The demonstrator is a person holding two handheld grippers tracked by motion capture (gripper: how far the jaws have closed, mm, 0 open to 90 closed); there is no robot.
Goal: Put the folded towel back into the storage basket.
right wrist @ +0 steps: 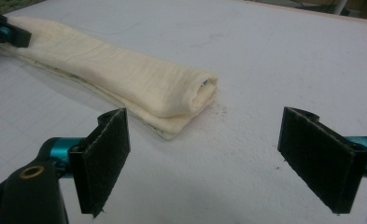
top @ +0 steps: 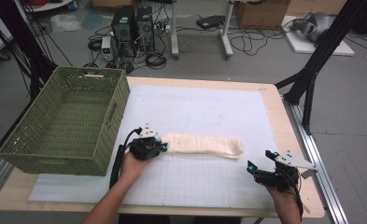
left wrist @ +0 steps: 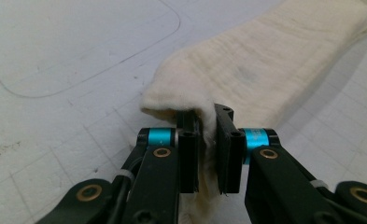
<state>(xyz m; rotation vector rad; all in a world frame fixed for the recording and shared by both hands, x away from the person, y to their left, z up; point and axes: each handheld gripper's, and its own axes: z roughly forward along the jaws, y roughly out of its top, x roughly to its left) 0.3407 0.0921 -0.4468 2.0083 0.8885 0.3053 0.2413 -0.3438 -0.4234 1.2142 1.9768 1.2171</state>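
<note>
A cream cloth (top: 202, 145), folded into a long strip, lies across the white mat (top: 209, 107). My left gripper (top: 163, 146) is at the strip's left end, and in the left gripper view its jaws pinch a fold of the cloth (left wrist: 246, 70) between the pads (left wrist: 189, 149). My right gripper (top: 260, 161) hovers near the table's front right, a short way from the strip's right end. Its pads (right wrist: 104, 161) stand wide apart with nothing between them, and the cloth's rolled right end (right wrist: 190, 93) lies ahead of them.
A green wicker basket (top: 67, 122) stands on the left of the table, close to my left hand. The wooden table edge (top: 293, 140) runs along the right. Computers and cables lie on the floor behind the table.
</note>
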